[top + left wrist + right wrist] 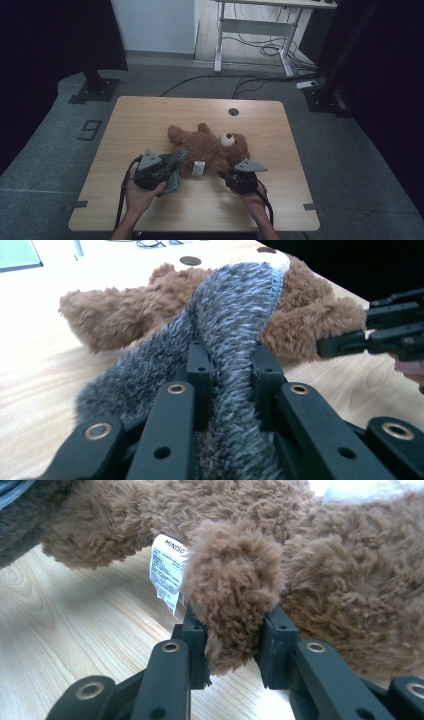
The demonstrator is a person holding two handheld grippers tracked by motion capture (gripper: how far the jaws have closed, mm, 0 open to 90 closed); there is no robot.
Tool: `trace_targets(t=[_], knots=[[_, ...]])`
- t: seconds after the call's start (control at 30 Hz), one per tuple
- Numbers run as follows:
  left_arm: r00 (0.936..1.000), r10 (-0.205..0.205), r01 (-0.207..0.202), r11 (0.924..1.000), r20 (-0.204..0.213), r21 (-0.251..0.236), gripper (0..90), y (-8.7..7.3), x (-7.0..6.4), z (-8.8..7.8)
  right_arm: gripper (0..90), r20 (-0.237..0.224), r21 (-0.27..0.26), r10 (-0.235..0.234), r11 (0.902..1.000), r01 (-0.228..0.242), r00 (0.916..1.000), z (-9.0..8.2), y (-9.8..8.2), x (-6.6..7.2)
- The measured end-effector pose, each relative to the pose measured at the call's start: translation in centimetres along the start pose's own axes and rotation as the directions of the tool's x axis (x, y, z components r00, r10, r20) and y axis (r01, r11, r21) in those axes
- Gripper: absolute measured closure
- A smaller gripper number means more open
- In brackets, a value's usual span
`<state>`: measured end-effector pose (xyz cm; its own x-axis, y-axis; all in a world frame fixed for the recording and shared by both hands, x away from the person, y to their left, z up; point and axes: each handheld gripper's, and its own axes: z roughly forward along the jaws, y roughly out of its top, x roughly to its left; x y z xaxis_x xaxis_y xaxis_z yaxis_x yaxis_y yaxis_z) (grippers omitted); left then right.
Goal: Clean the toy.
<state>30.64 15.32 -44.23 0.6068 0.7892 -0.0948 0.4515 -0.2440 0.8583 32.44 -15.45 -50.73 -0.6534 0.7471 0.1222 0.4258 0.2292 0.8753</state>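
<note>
Left gripper [229, 370]: jaws drawn nearly together, pads pinching a fold of grey furry cloth [235, 315], which rises between them and drapes over the bear's body. Right gripper [235, 630]: jaws close-set and clamped on one brown plush limb [232, 592] of the teddy bear [212, 145]; the limb bulges above the pads. Items counted: one teddy bear, brown, lying on its back near the middle of the wooden table [150, 115], pale muzzle turned upward toward the far right; one grey cloth piece, bunched at the bear's left side beneath the left gripper in the high view; one white sewn-in label [167, 572] with printed text, hanging from the bear just beside the held limb; two grippers, each carried in a person's hand, each topped by a grey three-cornered plate and trailing a black cable. Both hands [142, 195] enter from the near table edge, the left one beside the cloth, the right one at the bear's near right side. Surroundings: one round cable hole [233, 111] in the tabletop beyond the bear; a white desk frame [255, 35] with loose cables on the floor behind; a dark stand base [95, 90] at far left. The grey cloth hides part of the bear's torso in the left gripper view.
</note>
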Motion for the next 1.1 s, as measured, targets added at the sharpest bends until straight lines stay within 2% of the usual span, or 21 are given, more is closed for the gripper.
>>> trace_targets(t=[0.1,0.2,0.37,0.5,0.6,0.63,0.7,0.73,0.8,0.87,0.93,0.97,1.07,1.1], knots=[[0.9999,0.016,-0.016,0.9999,0.001,-0.003,75.5,0.8,-0.6,0.7,71.2,0.007,0.0,0.001,1.0,-0.001,1.0,0.1,0.0,0.1],[0.9998,0.021,-0.021,0.9996,0.0,-0.019,75.5,1.2,-0.7,0.4,71.5,0.008,0.004,0.004,1.0,-0.004,1.0,0.0,0.0,0.0],[0.9996,0.026,-0.027,0.9984,-0.011,-0.051,75.5,2.6,0.0,-1.1,72.3,0.028,0.017,0.014,0.9997,-0.015,0.9995,0.1,-0.1,-0.1],[0.9992,0.039,-0.039,0.9982,-0.004,-0.046,75.5,3.3,-0.4,-0.8,72.7,0.036,0.023,0.009,0.9997,-0.01,0.9993,0.1,0.0,0.1],[0.9983,0.056,-0.056,0.998,0.014,-0.029,75.5,3.7,-1.4,0.7,72.9,0.038,0.024,0.005,0.9997,-0.006,0.9993,0.2,0.0,0.2],[0.9976,0.065,-0.065,0.9978,0.025,-0.014,75.5,3.7,-2.2,2.1,73.1,0.038,0.024,0.007,0.9997,-0.008,0.9993,0.2,0.0,0.2],[0.9972,0.061,-0.061,0.9981,0.042,0.002,75.5,3.5,-3.1,3.8,73.3,0.038,0.024,0.01,0.9997,-0.011,0.9992,0.2,0.0,0.2],[0.9972,0.061,-0.061,0.9981,0.042,0.002,75.5,3.5,-3.1,3.8,73.5,0.035,0.021,0.017,0.9996,-0.018,0.9992,0.2,0.0,0.2],[0.9962,0.079,-0.081,0.9959,0.037,0.041,75.5,3.0,-4.1,5.8,73.8,0.03,0.021,0.021,0.9995,-0.022,0.9993,0.2,0.0,0.2],[0.9964,0.071,-0.074,0.9937,0.047,0.083,75.5,2.4,-4.5,7.6,74.2,0.023,0.017,0.025,0.9995,-0.025,0.9994,0.2,0.0,0.2],[0.9962,0.073,-0.078,0.9917,0.048,0.102,75.5,2.1,-4.6,8.2,74.3,0.017,0.015,0.028,0.9995,-0.028,0.9995,0.2,0.0,0.2],[0.9966,0.071,-0.076,0.9889,0.043,0.128,75.5,1.6,-4.6,9.1,74.6,0.017,0.014,0.024,0.9996,-0.024,0.9996,0.2,0.0,0.2],[0.9974,0.061,-0.066,0.9885,0.039,0.136,75.5,1.2,-4.3,9.5,74.9,0.016,0.013,0.022,0.9997,-0.023,0.9996,0.1,0.0,0.2],[0.9983,0.045,-0.05,0.9901,0.038,0.131,75.6,0.7,-3.6,9.3,75.2,0.02,0.012,0.024,0.9996,-0.024,0.9995,0.0,-0.1,0.1]])
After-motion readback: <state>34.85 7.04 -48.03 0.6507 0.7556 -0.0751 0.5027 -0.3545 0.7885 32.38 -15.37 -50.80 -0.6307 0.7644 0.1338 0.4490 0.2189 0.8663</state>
